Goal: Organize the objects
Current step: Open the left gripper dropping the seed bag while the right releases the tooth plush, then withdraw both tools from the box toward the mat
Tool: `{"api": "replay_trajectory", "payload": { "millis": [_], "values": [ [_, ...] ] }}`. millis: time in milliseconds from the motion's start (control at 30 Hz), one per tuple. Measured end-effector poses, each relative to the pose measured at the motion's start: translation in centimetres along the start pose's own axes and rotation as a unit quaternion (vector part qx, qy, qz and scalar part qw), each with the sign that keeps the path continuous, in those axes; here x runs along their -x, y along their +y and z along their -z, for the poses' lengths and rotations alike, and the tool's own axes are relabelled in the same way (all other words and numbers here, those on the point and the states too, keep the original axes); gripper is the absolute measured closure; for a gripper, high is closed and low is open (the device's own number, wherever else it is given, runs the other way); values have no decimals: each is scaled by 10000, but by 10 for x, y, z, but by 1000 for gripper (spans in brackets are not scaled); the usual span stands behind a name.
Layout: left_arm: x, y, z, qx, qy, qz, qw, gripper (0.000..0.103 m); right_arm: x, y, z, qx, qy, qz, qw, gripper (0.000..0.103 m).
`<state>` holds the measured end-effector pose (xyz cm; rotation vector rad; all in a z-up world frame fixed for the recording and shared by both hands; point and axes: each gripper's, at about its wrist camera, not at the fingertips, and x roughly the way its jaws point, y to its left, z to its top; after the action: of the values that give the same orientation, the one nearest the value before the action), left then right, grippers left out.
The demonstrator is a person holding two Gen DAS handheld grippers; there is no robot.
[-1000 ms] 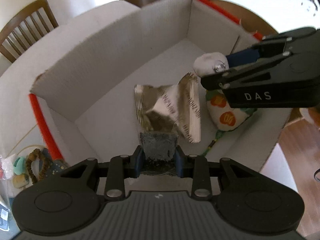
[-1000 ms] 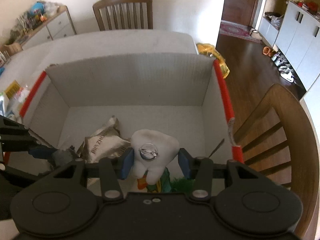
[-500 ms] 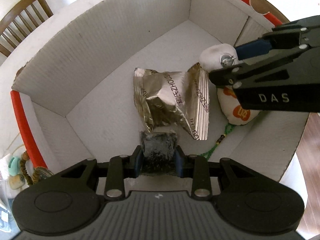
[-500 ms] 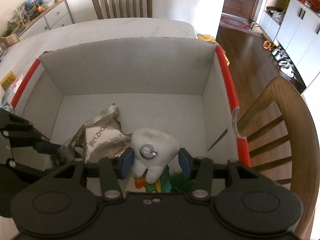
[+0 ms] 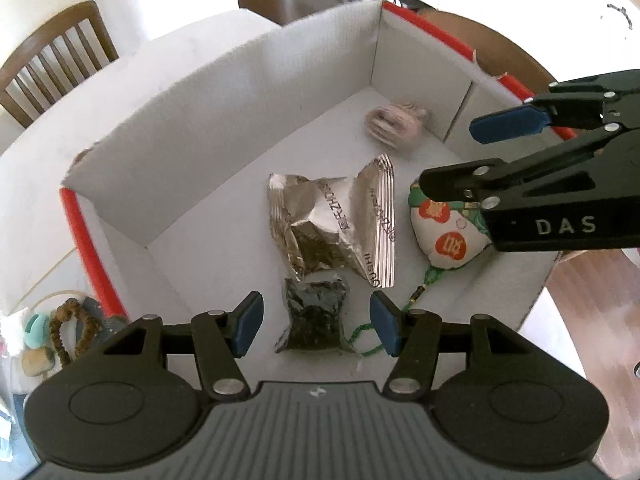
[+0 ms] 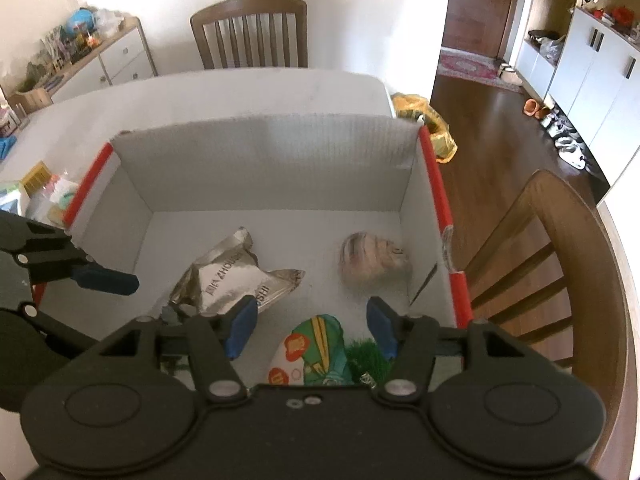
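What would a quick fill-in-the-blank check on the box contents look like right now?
1. The silver foil packet lies inside the white cardboard ____.
2. The top edges of the side walls of the box carry ____ tape.
3. The left gripper is opening, its pads apart either side of a small ____ packet of dark leaves.
4. The blurred plush toy lies to the ____ of the foil packet in the right wrist view.

Missing: box; red; clear; right

1. Left wrist view: fisheye, sits just behind the left gripper (image 5: 316,330), looks steeply down into the white box (image 5: 208,128) at close range; chair (image 5: 56,64) at upper left of frame.
2. Right wrist view: same mount behind the right gripper (image 6: 308,330), angled down but shallower, so room, door and chair (image 6: 250,32) fill the top.
3. Shared: box interior, silver foil bag (image 5: 340,220) (image 6: 236,276); each view catches the other gripper at its edge.
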<state>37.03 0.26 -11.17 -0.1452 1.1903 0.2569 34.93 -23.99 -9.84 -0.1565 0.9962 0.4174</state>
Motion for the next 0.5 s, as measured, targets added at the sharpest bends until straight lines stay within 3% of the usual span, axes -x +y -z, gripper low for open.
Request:
{"api": "replay_trajectory", "payload": {
  "millis": [500],
  "values": [
    [74, 17, 23, 363, -1112, 240, 9928, 45, 65, 17, 5, -204, -686, -206, 9972, 43]
  ]
}}
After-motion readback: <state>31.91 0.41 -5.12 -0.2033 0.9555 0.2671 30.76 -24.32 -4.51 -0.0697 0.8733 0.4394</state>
